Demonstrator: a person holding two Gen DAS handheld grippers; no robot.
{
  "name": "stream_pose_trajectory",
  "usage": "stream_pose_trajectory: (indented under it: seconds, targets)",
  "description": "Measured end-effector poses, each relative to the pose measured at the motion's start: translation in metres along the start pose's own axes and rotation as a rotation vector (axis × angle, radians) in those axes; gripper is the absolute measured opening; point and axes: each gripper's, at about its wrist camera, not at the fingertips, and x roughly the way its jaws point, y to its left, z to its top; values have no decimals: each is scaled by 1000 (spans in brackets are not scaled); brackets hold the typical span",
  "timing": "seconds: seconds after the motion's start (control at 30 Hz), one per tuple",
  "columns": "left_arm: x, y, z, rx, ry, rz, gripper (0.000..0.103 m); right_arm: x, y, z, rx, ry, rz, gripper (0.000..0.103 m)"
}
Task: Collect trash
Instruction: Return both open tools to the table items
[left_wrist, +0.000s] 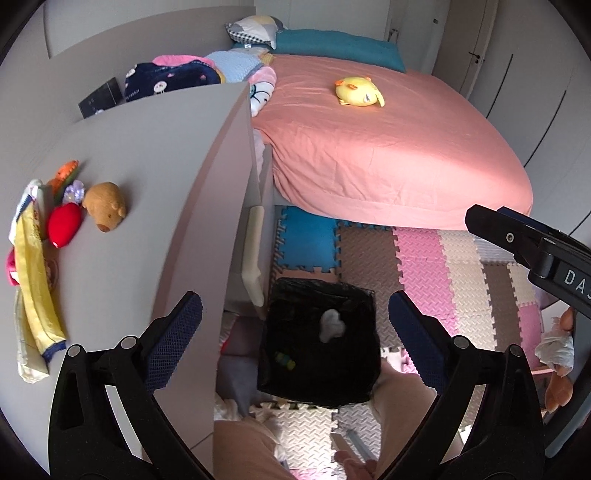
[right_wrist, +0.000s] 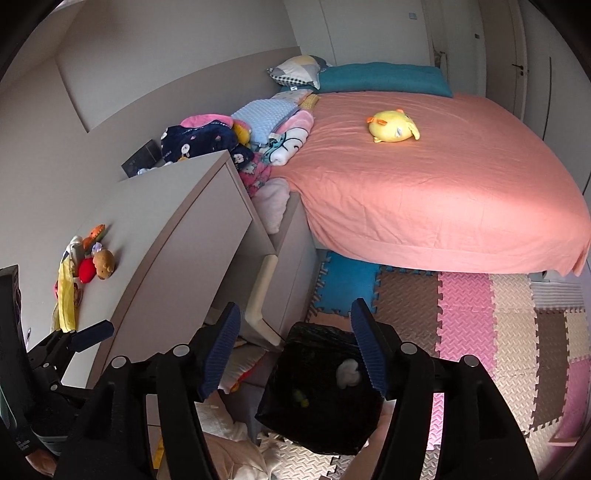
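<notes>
- Trash, a crumpled white wad (left_wrist: 331, 325), sits inside the black-lined bin (left_wrist: 275, 369) on the floor mats (left_wrist: 424, 266).
- My left hand-held gripper (left_wrist: 295, 343) hangs spread wide over the bin, empty; my right hand-held gripper (right_wrist: 295, 350) is also parted, holding nothing.
- I'd lift straight up before swinging away.
- Table (left_wrist: 155, 177) edge crowds the bin's left; open room lies right, toward the bed (left_wrist: 388, 147).
</notes>
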Motion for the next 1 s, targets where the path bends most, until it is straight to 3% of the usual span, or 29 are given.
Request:
stream_pose_trajectory:
  seconds: [1.0]
  targets:
    - [-56, 105, -27, -164, -74, 136, 97, 5, 99, -3, -152, 5, 115, 64]
